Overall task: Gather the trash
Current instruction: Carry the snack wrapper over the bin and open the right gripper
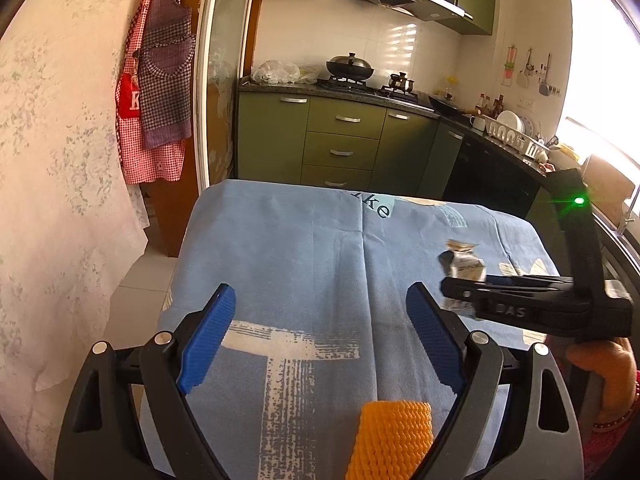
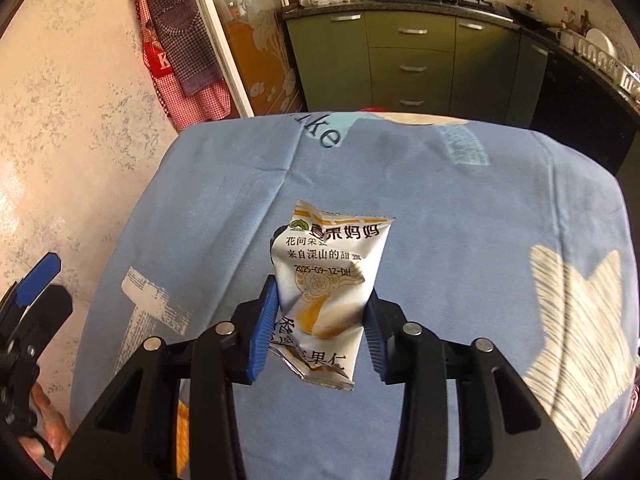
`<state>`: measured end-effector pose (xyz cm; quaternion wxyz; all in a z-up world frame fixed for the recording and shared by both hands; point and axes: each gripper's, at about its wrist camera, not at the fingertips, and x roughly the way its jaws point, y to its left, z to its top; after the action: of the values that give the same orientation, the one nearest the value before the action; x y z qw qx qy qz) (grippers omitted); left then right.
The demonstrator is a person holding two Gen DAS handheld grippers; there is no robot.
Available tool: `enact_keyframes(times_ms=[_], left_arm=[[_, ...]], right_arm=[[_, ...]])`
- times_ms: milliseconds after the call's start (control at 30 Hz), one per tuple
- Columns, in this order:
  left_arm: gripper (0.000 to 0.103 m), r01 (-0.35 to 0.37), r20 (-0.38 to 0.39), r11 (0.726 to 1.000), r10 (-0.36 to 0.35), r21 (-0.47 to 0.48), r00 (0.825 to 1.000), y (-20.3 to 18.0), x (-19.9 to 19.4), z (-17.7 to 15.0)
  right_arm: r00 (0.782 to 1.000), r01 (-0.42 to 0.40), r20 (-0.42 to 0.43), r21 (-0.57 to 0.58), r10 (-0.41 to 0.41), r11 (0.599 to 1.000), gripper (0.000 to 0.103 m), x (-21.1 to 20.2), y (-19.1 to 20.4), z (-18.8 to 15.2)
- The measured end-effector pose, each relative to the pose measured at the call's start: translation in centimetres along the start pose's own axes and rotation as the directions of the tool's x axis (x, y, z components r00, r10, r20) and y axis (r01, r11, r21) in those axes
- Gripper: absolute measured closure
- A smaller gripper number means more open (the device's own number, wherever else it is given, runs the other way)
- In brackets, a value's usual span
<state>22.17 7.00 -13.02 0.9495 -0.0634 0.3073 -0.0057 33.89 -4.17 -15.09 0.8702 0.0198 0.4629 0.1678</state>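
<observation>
A white snack wrapper (image 2: pixel 326 280) stands upright, clamped at its lower half between blue pads, and it hangs clear above the blue cloth. Its top edge is torn open and jagged, with a gold band beneath and black Chinese print plus a stamped date across the crinkled front. Pale nuts are pictured near the bottom, where the sealed silver hem curls out. Seen from the left wrist it shows blurred, over the cloth's right part. A piece of orange foam netting (image 1: pixel 390 438) lies flat on the cloth's near edge, ribbed and mesh-textured.
</observation>
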Motion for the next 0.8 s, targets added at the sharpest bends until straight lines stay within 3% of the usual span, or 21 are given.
enact_keyframes(times_ms=[200, 333, 500, 633, 800], left_arm=[[0.017, -0.001, -0.003, 1.0, 0.001, 0.01, 1.0, -0.2, 0.3, -0.1], [0.017, -0.001, -0.006, 1.0, 0.001, 0.018, 1.0, -0.4, 0.5, -0.1], [0.017, 0.003, -0.013, 1.0, -0.003, 0.029, 1.0, -0.7, 0.8, -0.2], [0.017, 0.003, -0.02, 0.999, -0.002, 0.045, 1.0, -1.2, 1.1, -0.3], [0.017, 0.004, -0.027, 0.998, -0.003, 0.062, 1.0, -1.7, 1.5, -0.5]], right_arm=[[0.998, 0.04, 0.051, 0.024, -0.041, 0.999, 0.064, -3.9, -3.1, -2.4], [0.993, 0.066, 0.092, 0.097, -0.075, 0.993, 0.064, -7.4, -6.8, -5.0], [0.97, 0.164, 0.135, 0.253, -0.203, 0.953, 0.064, -12.4, -13.8, -9.1], [0.93, 0.272, 0.113, 0.424, -0.349, 0.864, 0.063, -15.8, -20.8, -13.0], [0.88, 0.397, -0.011, 0.566, -0.475, 0.723, 0.062, -17.6, -29.7, -16.6]])
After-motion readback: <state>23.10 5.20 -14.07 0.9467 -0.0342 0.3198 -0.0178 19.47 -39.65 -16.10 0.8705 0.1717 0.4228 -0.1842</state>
